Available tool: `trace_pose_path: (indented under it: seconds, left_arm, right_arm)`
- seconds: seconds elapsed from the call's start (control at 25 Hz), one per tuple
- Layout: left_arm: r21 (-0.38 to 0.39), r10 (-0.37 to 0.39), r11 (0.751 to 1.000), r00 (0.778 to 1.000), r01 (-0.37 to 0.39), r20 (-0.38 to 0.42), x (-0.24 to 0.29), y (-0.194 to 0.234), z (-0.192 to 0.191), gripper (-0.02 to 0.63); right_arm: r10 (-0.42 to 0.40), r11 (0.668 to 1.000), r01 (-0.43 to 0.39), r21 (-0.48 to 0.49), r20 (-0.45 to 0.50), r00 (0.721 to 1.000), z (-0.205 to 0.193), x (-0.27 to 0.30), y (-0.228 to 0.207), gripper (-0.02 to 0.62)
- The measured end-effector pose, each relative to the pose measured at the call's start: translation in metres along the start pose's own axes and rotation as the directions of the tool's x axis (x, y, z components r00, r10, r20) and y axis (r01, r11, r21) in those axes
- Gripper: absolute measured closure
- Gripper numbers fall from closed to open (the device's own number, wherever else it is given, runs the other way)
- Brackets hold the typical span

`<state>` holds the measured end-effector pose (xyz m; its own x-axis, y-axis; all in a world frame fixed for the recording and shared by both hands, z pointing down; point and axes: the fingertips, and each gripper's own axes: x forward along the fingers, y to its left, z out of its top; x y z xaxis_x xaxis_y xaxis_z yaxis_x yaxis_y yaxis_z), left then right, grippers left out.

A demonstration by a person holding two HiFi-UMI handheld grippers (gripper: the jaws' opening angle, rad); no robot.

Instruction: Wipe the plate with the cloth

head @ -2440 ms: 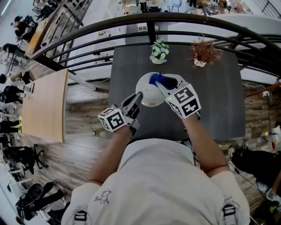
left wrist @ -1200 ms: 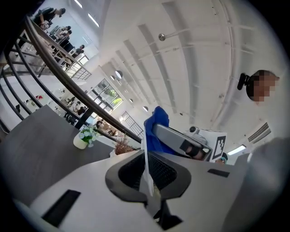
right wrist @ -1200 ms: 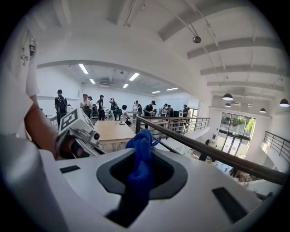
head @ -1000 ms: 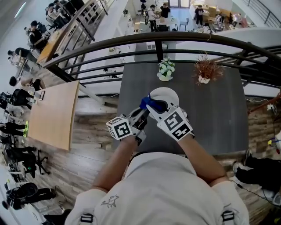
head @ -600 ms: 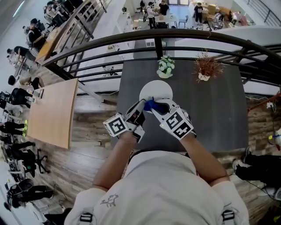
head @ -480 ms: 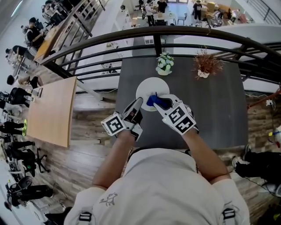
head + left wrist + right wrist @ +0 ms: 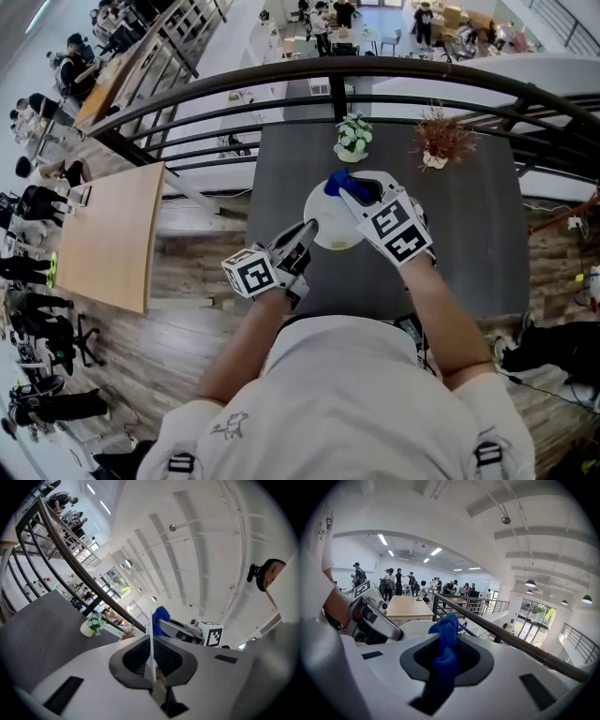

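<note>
A white plate [image 7: 330, 225] is held up on edge above the dark grey table [image 7: 469, 234]. My left gripper [image 7: 307, 229] is shut on its near left rim. In the left gripper view the plate [image 7: 150, 644] stands edge-on between the jaws, which have just been closing a little on it. My right gripper [image 7: 345, 187] is shut on a bunched blue cloth [image 7: 337, 180] and presses it against the plate's far edge. In the right gripper view the cloth [image 7: 446, 634] fills the jaws, with the plate [image 7: 417, 627] and the left gripper [image 7: 375, 616] beyond.
A small pot of white flowers [image 7: 353, 136] and a pot with a dried brown plant [image 7: 439, 129] stand at the table's far edge. A black railing [image 7: 375, 67] curves behind the table. A light wooden table [image 7: 103, 234] stands on the left.
My right gripper has carried the cloth across the plate, from its near part to its far edge. The left gripper and the plate have stayed about where they were.
</note>
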<state>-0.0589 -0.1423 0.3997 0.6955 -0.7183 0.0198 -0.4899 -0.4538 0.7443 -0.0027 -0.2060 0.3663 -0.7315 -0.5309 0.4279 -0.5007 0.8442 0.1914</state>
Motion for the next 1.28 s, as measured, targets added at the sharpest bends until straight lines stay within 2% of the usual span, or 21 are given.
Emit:
trace_pose_path:
  seconds: [0.12,0.36,0.48,0.56,0.8,0.92,1.04,1.16,1.28]
  left_arm:
    - [0.005,-0.006,1.0,1.0,0.006,0.002,0.007,-0.006,0.0,0.582]
    - [0.02,0.017,1.0,0.996,-0.019,0.092,0.0,-0.005,0.036,0.586]
    - [0.006,0.022,1.0,0.991,-0.023,0.135,-0.008,-0.004,0.048,0.588]
    - [0.025,0.033,0.999,0.989,-0.037,0.145,-0.01,-0.003,0.053,0.586]
    - [0.108,0.049,0.992,0.99,-0.064,0.132,-0.018,-0.008,0.055,0.586]
    - [0.125,0.04,0.991,0.995,-0.051,0.087,-0.017,-0.012,0.049,0.586]
    - [0.177,0.023,0.984,0.999,-0.027,0.024,-0.01,-0.02,0.031,0.586]
    - [0.199,-0.005,0.98,1.0,0.007,-0.008,-0.001,-0.026,0.019,0.584]
    - [0.197,-0.018,0.98,1.0,0.017,0.005,0.004,-0.031,0.024,0.586]
  right_arm:
    - [0.034,0.999,-0.033,-0.024,0.035,0.999,0.016,0.004,0.017,0.528]
    - [0.123,0.992,-0.121,-0.038,0.083,0.989,0.028,0.01,0.071,0.528]
    - [0.157,0.987,-0.155,-0.034,0.066,0.985,0.019,0.007,0.084,0.528]
    - [0.172,0.985,-0.17,-0.038,0.042,0.984,0.008,0.005,0.086,0.528]
    - [0.11,0.994,-0.11,0.03,0.004,0.994,-0.021,-0.005,0.054,0.528]
    - [0.045,0.998,-0.044,0.038,0.0,0.999,-0.016,-0.009,0.023,0.528]
    - [-0.013,1.0,0.013,0.028,0.019,1.0,-0.003,-0.016,0.001,0.528]
    - [-0.027,1.0,0.027,-0.001,0.058,0.998,0.014,-0.02,0.002,0.528]
    - [0.023,0.999,-0.019,-0.037,0.106,0.994,0.031,-0.017,0.03,0.528]
